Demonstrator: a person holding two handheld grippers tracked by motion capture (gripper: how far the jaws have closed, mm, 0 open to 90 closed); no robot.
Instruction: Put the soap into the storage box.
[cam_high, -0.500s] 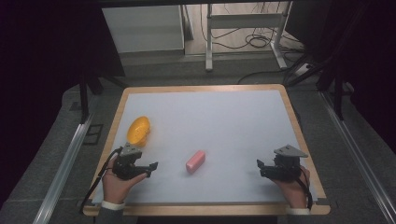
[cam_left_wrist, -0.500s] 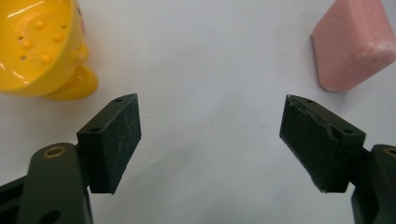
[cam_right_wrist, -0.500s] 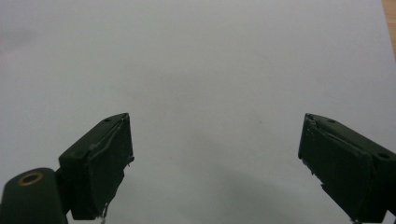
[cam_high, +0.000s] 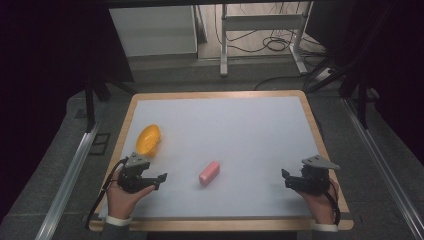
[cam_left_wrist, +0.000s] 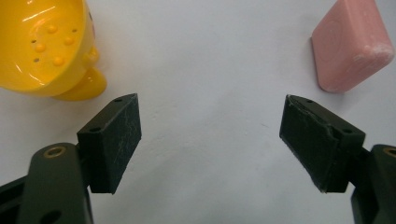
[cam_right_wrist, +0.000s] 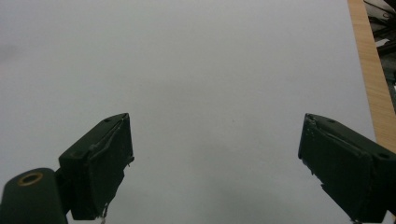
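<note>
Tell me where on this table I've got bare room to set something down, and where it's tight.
The far half of the white table top is bare, and so is the stretch between the pink soap bar and the right gripper. It is crowded near left: the yellow soap dish sits just beyond the left gripper, with the soap bar close by.

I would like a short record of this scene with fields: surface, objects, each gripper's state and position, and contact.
surface: white table top with a wooden rim
objects: yellow bowl at the left side; pink soap bar near the middle front
left gripper: open, held in a hand at the front left, just in front of the bowl, fingers wide apart over bare table
right gripper: open, held in a hand at the front right, near the rim
contact: neither gripper touches an object; bowl and soap lie apart
</note>
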